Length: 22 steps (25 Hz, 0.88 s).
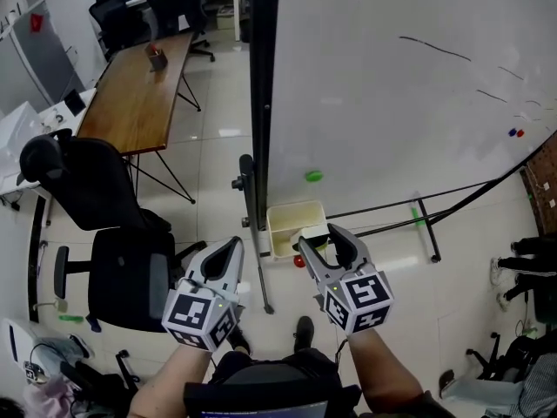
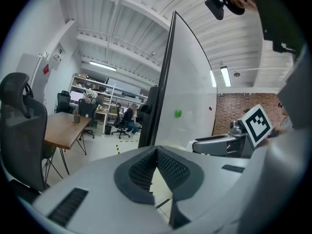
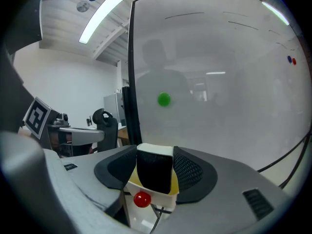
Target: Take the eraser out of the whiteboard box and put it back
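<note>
You stand on a pale, glossy tiled floor in an open office, facing a whiteboard on a black metal stand. A long wooden table and a black office chair sit to your left, well clear of the board. A round green magnet sticks to the board, and a red magnet sits on the front of the cream plastic whiteboard box. Your right gripper is clamped on the eraser, a block with a dark felt face and a white back, just above the open box. Your left gripper hangs beside it, jaws together, holding nothing.
</note>
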Each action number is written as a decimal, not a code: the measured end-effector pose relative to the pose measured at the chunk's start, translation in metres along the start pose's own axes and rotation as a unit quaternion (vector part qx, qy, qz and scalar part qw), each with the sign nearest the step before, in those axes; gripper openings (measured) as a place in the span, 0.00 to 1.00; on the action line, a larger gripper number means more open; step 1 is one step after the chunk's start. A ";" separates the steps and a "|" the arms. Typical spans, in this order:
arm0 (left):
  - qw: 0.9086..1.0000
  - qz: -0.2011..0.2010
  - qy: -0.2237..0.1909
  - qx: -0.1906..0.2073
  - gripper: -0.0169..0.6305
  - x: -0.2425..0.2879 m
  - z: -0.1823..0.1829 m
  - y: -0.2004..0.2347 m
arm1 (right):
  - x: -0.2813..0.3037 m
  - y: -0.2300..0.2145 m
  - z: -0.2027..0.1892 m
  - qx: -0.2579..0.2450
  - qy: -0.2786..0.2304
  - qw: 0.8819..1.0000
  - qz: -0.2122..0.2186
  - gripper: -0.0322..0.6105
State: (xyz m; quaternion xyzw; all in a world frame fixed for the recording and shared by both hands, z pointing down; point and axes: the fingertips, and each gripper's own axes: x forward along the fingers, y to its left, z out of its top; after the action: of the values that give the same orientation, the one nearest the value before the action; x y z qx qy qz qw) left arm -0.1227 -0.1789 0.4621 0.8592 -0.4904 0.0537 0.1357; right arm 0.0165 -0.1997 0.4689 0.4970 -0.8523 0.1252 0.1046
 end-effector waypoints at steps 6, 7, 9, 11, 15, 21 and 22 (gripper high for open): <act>1.000 -0.005 0.019 -0.011 0.08 0.004 -0.018 -0.001 | 0.011 -0.003 -0.023 0.002 0.022 1.000 -0.003 0.45; 1.000 -0.005 0.021 -0.012 0.08 0.005 -0.020 -0.001 | 0.012 -0.003 -0.025 0.003 0.024 1.000 -0.004 0.45; 0.999 -0.010 0.031 -0.015 0.08 0.005 -0.023 -0.002 | 0.015 -0.004 -0.027 0.003 0.027 1.000 -0.004 0.45; 0.999 -0.012 0.038 -0.015 0.08 0.006 -0.026 -0.002 | 0.017 -0.006 -0.030 0.002 0.031 1.000 -0.005 0.45; 0.999 -0.006 0.032 -0.016 0.08 0.008 -0.027 0.003 | 0.020 -0.004 -0.036 -0.005 0.037 0.999 -0.006 0.45; 0.999 -0.005 0.030 -0.015 0.08 0.007 -0.024 0.003 | 0.023 -0.001 -0.037 -0.014 0.046 0.999 -0.005 0.45; 0.999 -0.005 0.028 -0.014 0.08 0.007 -0.021 0.002 | 0.023 -0.001 -0.037 -0.014 0.049 0.999 -0.003 0.45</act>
State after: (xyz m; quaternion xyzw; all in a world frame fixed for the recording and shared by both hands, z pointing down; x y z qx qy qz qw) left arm -0.1200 -0.1797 0.4844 0.8579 -0.4827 0.0701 0.1616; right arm 0.0082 -0.2077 0.5113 0.4912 -0.8464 0.1370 0.1537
